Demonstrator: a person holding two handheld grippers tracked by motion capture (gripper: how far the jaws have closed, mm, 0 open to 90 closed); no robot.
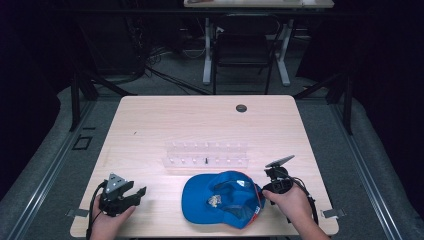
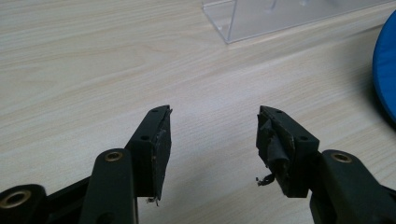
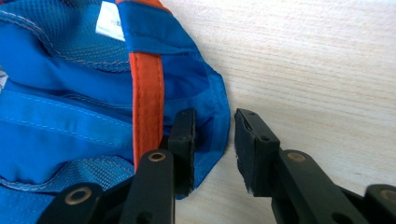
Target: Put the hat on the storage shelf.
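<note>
A blue baseball cap (image 1: 222, 199) lies upside down on the near part of the light wooden table (image 1: 175, 120), its open inside facing up and a small pale patch showing in the crown, perhaps a label or printing.

The right gripper (image 3: 215, 140) is at the cap's right edge. In the right gripper view its jaws stand partly apart with the cap's blue fabric rim (image 3: 212, 116) between them: one jaw lies over the inside of the cap just beside an orange strip (image 3: 148, 102) of the band, the other stands outside over bare wood with a gap to the fabric. The jaws have not closed on the cloth. A white tag (image 3: 108, 21) sits farther in, beyond the fingertips. In the high view the person's right hand (image 1: 290, 202) holds this gripper (image 1: 266, 189) against the cap's side.

The left gripper (image 2: 214, 135) is released, its two black jaws spread wide over bare tabletop with nothing between them. Ahead of its fingertips and off to one side stands the corner of a clear acrylic rack (image 2: 261, 18); the cap's blue edge (image 2: 385, 74) shows at the far right, well apart from the jaws. In the high view the left hand (image 1: 107, 220) holds it (image 1: 137, 194) low near the table's front left, and the rack (image 1: 207, 155) stands just beyond the cap.
</note>
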